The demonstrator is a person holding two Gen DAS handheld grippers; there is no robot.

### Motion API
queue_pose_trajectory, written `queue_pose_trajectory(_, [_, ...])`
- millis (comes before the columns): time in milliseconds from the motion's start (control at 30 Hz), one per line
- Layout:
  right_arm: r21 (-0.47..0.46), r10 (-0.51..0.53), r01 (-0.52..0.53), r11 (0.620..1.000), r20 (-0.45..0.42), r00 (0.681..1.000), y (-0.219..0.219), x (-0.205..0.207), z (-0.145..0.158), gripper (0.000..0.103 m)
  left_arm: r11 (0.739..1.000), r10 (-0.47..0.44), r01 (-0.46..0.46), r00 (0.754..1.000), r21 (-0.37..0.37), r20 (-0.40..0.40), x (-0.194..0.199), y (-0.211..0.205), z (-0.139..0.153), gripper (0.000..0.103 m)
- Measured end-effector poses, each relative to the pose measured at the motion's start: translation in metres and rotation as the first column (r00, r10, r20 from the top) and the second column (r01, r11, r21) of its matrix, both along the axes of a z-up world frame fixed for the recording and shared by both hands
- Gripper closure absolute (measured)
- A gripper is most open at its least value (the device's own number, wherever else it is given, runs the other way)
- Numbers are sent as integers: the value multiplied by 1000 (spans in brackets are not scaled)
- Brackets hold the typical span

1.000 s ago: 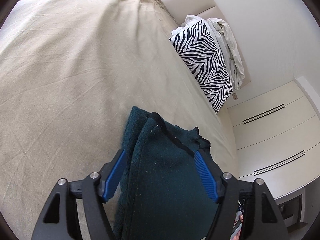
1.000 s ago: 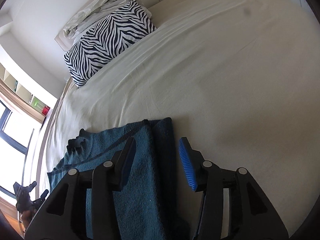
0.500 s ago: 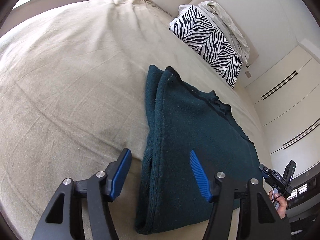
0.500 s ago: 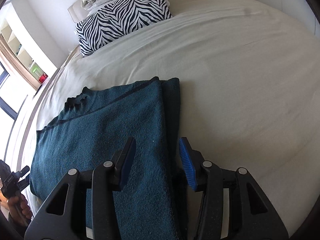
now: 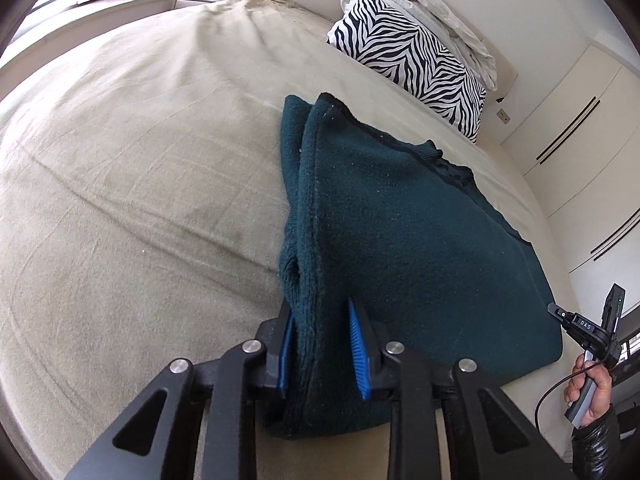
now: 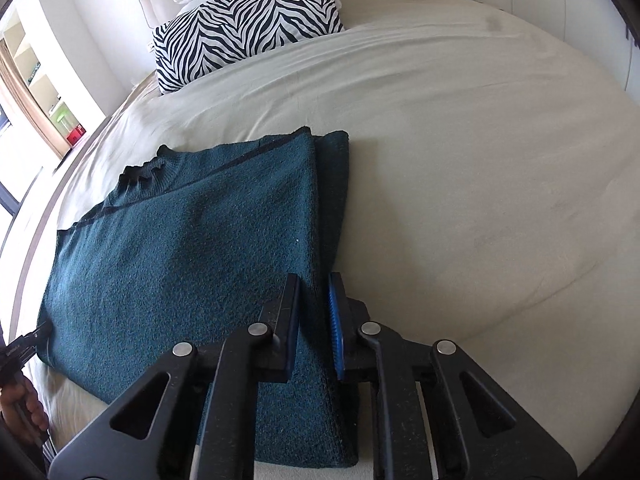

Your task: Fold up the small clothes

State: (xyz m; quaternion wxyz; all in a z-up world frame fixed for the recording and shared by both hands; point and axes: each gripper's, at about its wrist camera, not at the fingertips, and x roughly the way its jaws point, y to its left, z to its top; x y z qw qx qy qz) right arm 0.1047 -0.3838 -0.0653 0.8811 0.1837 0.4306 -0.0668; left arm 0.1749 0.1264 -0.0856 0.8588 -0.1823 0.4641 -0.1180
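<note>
A dark teal knit sweater [image 5: 400,240] lies flat on the beige bed, its sleeve folded in along one side and its collar toward the pillows. My left gripper [image 5: 322,344] is shut on the sweater's near hem at the folded side edge. In the right wrist view the same sweater [image 6: 192,248] spreads to the left, and my right gripper [image 6: 316,320] is shut on the near hem at its folded right edge.
A zebra-striped pillow [image 5: 412,60] with a crumpled pale sheet [image 5: 448,16] on it lies at the head of the bed, as the right wrist view [image 6: 244,28] also shows. The beige bedsheet [image 6: 480,160] stretches wide. White wardrobes [image 5: 580,120] stand beside the bed.
Both grippers were open above the sweater's edge. They have come down to the near hem and closed on the fabric.
</note>
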Motion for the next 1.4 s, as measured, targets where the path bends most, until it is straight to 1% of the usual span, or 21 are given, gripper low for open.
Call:
queue_pose_trajectory(67, [13,-16,16,1000,-1,1000,-2,-1,-1,95,1000,-10,10,1000,0,-7,0,0,-2,85])
queue_pose_trajectory(133, [26,-31,31,999,-1,1000,-4,-2,-3,95,1000,-16,16,1000,-4,-14,-1,1,-4,86])
queue_pose_trajectory(300, [109,-98,96,989,12,995,-18,-8,-9,96,1000,-15,15,1000,2,-12,-7,1,-4,89])
queue_pose_trajectory(400, [142,-106,104,984,7,994,-23,-7,-21,96,1000,-10,10,1000,-6,-8,-10,2,-6,89])
queue_pose_trajectory(500, [140,-108,105,985,14,994,-22,-8,-20,96,1000,-8,8,1000,-6,-3,-11,3,-7,89])
queue_pose_trajectory(567, [112,-125,123,986,17,992,-17,-12,-10,92,1000,-4,4,1000,4,4,-13,2,-7,87])
queue_pose_trajectory(633, [76,-145,142,987,37,989,-6,-19,6,91,999,1,-2,1000,33,10,-14,-1,-6,86])
queue_pose_trajectory(700, [104,-114,103,989,100,988,11,-27,24,90,997,5,-7,1000,76,18,-16,-7,-4,85])
queue_pose_trajectory(733, [127,-73,58,990,121,990,22,-27,30,90,995,4,-7,1000,99,23,-17,-11,-3,85])
queue_pose_trajectory(800, [169,39,-62,984,138,990,55,-23,37,90,992,9,-12,1000,122,28,-17,-14,-3,85])
queue_pose_trajectory(833, [196,100,-128,972,146,984,73,-20,39,90,992,11,-14,1000,128,29,-17,-15,-3,85])
queue_pose_trajectory(867, [230,165,-197,953,151,975,93,-16,39,90,991,11,-15,999,132,30,-17,-16,-3,85])
queue_pose_trajectory(933, [306,265,-301,903,157,952,130,-8,33,90,990,11,-15,999,138,30,-16,-17,-4,85])
queue_pose_trajectory(1033, [444,331,-357,822,139,934,172,8,11,90,988,9,-14,999,155,33,-16,-19,-4,84])
queue_pose_trajectory(1067, [469,346,-363,806,125,930,184,12,3,90,986,8,-14,999,164,34,-16,-20,-4,84])
queue_pose_trajectory(1100, [479,356,-366,798,115,927,194,16,-4,90,985,6,-13,999,173,36,-16,-22,-4,84])
queue_pose_trajectory(1167, [507,365,-357,785,87,927,210,22,-21,90,983,4,-11,999,184,38,-16,-23,-4,84])
queue_pose_trajectory(1233, [543,341,-311,780,48,939,210,24,-38,90,982,3,-10,999,186,40,-16,-23,-5,84])
queue_pose_trajectory(1300, [569,294,-271,777,52,954,196,19,-48,90,983,3,-10,999,185,40,-16,-23,-5,84])
queue_pose_trajectory(1400, [606,193,-199,770,75,978,161,6,-53,90,982,3,-11,999,189,42,-16,-23,-5,84])
